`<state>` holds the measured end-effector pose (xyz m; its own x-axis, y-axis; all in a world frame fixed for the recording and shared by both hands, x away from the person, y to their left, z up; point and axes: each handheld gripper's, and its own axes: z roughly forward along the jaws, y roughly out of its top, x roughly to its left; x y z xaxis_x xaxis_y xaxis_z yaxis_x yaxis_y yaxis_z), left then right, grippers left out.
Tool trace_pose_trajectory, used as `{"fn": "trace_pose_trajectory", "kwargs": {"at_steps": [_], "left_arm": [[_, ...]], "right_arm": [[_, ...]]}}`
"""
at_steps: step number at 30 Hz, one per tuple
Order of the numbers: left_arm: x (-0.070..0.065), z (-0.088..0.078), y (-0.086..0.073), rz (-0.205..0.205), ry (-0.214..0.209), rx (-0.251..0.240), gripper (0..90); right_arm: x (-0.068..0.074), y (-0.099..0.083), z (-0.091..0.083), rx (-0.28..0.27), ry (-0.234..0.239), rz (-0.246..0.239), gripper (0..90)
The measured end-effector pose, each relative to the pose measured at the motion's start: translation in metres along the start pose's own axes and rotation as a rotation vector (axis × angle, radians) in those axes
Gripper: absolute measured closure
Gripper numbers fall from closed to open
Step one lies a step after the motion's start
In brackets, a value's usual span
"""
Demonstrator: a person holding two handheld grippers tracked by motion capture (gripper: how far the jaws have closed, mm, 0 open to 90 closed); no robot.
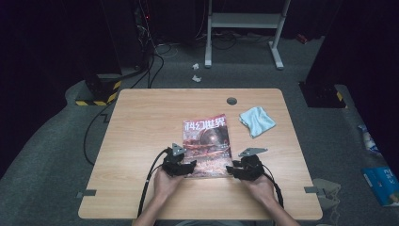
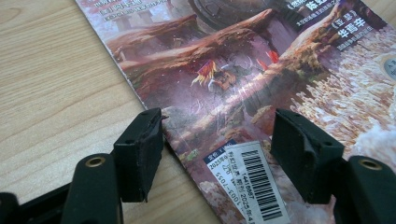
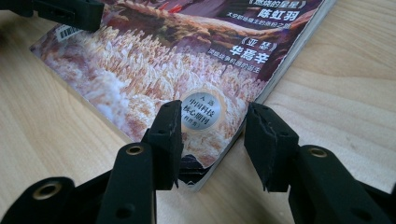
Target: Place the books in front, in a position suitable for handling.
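Straddling magazine point(image 2: 243, 79) near corners | left gripper point(image 2: 217, 140): jaws open, spine edge and barcode label point(image 2: 254, 184) between | right gripper point(image 3: 212, 140): jaws open, round seal point(image 3: 201, 111) between

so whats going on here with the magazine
A person has a gripper in each hand at the near edge of a magazine lying closed, cover up, on a wooden table. The left gripper has open jaws straddling the near left corner by the barcode. The right gripper is open at the near right corner. Neither has clamped the magazine yet. A light blue cloth lies to the right, untouched.
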<state>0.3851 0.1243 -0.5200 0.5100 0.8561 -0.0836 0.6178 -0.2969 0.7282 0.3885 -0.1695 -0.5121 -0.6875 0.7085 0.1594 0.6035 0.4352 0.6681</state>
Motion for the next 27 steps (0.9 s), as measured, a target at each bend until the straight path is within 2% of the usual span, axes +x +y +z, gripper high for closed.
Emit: {"fn": "trace_pose_trajectory", "kwargs": {"at_steps": [3,15,18,27], "left_arm": [[-0.003,-0.002,-0.002,0.017,0.003,-0.001,35.3],[-0.011,-0.008,-0.008,0.028,-0.012,0.001,35.3],[-0.014,-0.008,-0.009,0.031,-0.018,0.002,35.3],[-0.02,-0.01,-0.01,0.042,-0.027,0.006,35.3]], "right_arm": [[0.003,-0.003,-0.002,0.002,0.004,0.002,56.5],[0.009,-0.016,-0.011,-0.009,0.013,0.002,56.4],[0.009,-0.022,-0.014,-0.017,0.031,0.02,56.1],[0.011,-0.028,-0.02,-0.015,0.028,0.015,56.1]]}}
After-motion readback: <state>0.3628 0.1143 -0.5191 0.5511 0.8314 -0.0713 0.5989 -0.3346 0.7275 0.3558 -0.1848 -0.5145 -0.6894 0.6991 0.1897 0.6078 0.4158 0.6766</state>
